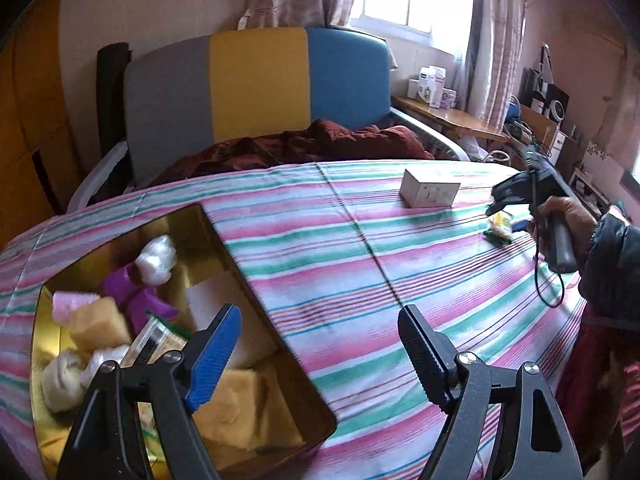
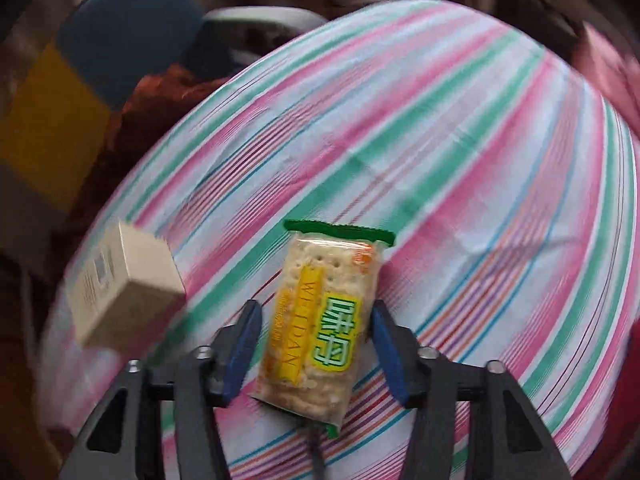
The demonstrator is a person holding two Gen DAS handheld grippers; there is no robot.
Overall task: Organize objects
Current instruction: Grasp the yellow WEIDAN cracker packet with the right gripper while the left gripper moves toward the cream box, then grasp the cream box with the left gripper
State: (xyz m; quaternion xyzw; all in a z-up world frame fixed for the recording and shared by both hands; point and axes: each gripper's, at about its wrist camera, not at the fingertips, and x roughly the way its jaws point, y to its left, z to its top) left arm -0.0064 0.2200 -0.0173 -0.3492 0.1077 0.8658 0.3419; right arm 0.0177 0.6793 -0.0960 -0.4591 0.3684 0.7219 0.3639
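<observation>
Progress is judged as mostly complete: sponges and cotton wads are stowed in the gold tin [image 1: 256,292], lower left. Left tongs [image 1: 316,354] are spread wide, empty. Right tongs [image 2: 314,338] straddle the cracker packet [image 2: 320,320] on the table [image 2: 460,160], not yet clamped. The white box [image 1: 430,193] remains, upper right.

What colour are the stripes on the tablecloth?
Pink, green and white stripes on the tablecloth, clearest in the right wrist view.

Left looks across striped cloth [image 1: 360,240]; right, close, downward.
</observation>
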